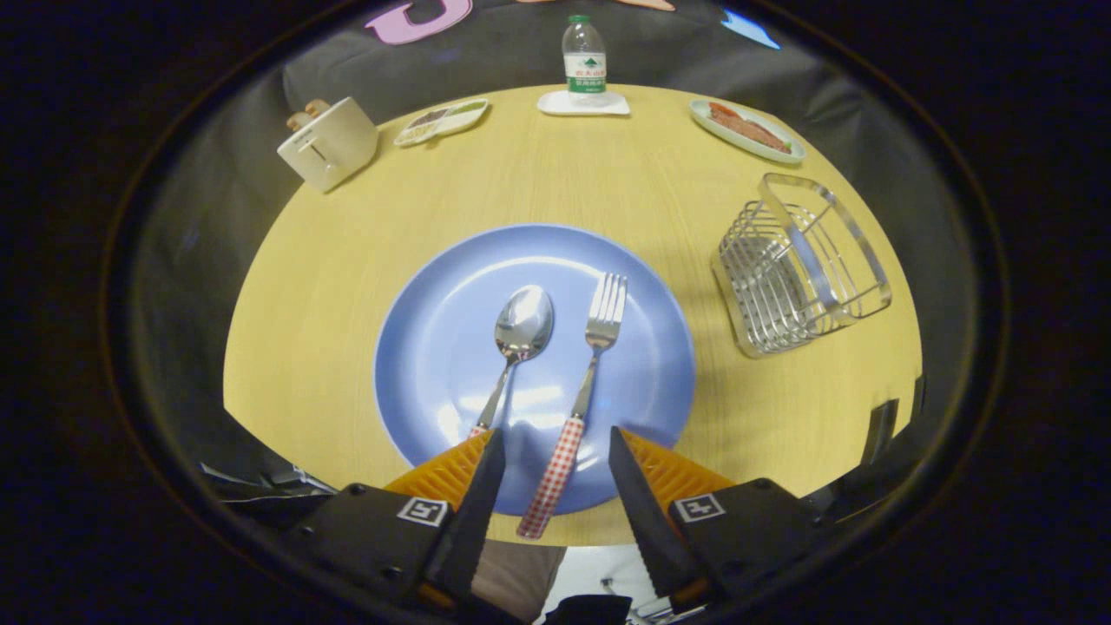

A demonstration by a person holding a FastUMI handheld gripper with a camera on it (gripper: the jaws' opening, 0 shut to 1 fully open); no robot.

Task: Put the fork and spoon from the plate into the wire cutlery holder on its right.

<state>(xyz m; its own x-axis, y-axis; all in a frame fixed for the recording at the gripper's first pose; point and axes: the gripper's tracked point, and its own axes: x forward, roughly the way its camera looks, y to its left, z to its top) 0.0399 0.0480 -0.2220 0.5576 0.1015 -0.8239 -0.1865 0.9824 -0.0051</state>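
Claw (552, 451): open, fingers spread wide and gripping nothing; it hangs over the near edge of the plate, with the fork's checked handle lying between the two fingers.
Plate (443, 347): blue, round, mid-table; holds the spoon and fork side by side, bowl and tines pointing away from the claw.
Spoon (517, 343): on the plate, left of the fork; the end of its handle is hidden behind the left finger.
Fork (583, 382): on the plate, right of the spoon; its red-and-white handle reaches past the plate's near rim.
Wire cutlery holder (794, 265): to the right of the plate, apart from it; nothing inside.
Table (330, 286): pale wood.
Far dishes: oval dish (746, 130) holds reddish food; a small tray (441, 121) has dark and light portions.
Bottle (584, 56): upright on a white mat (583, 104), far edge.
Toaster (328, 142): far left, bread in its slots.
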